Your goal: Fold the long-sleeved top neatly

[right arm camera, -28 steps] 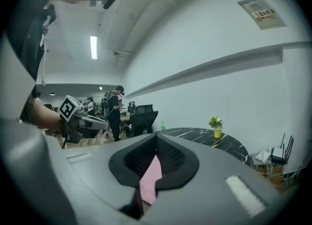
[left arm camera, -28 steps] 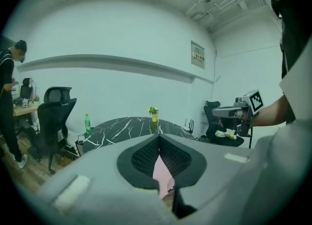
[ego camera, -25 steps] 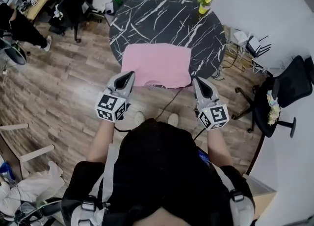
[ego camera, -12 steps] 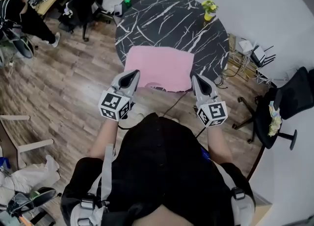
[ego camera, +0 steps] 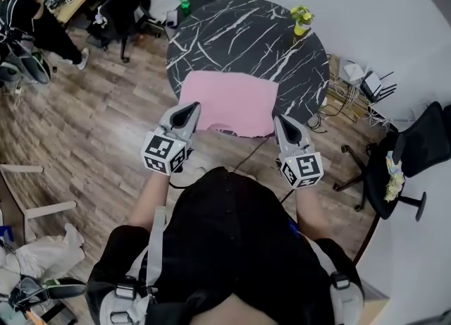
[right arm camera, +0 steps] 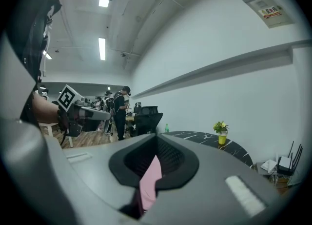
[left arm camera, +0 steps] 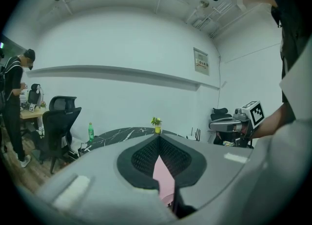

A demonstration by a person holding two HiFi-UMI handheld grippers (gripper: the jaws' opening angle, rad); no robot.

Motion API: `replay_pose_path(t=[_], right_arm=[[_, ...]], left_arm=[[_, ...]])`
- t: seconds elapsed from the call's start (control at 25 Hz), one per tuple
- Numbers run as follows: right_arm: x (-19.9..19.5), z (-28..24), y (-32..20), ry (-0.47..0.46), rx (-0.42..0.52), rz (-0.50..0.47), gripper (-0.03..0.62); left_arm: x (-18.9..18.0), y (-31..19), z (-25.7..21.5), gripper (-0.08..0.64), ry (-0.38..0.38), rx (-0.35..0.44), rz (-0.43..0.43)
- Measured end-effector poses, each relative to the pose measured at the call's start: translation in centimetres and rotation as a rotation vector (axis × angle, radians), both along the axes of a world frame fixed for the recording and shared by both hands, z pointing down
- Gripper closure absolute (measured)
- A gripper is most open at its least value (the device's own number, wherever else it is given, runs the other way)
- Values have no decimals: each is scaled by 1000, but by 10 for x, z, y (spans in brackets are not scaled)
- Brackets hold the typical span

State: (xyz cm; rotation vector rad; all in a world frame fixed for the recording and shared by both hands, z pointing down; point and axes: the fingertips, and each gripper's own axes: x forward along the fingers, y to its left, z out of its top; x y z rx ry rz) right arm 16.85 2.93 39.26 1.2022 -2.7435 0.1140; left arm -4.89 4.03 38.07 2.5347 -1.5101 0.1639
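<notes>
1. Top (ego camera: 225, 98) lay flat at the 6 o'clock edge of the table (ego camera: 239, 27).
2. Left claw (ego camera: 189, 111) was pinched shut on the top near its 7 o'clock corner, and right claw (ego camera: 282, 120) near its 5 o'clock corner.
3. Judged best: both corners needed lifting level and carrying toward 12 o'clock together, kept taut.

The left tool (left arm camera: 159, 137) has its jaws closed on a strip of pink cloth (left arm camera: 161, 176) that hangs down between the dark pads. Beyond stands a black marble desk (left arm camera: 122, 133) bearing a small plant in a yellow pot (left arm camera: 156, 124), with a green bottle (left arm camera: 90, 132) and a black office chair (left arm camera: 58, 121) to its left. The right tool (left arm camera: 214, 126) is held level at the right.
</notes>
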Motion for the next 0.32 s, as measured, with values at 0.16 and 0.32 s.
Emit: replay_pose_path(t=[0.16,0.32], right_arm=[[2,3,-2,4,-4,10,588],[2,3,-4,1,0,7,588]], left_arm=[[2,-2,5,552,1,-7,8],[5,-6,2,552,10,11,24]])
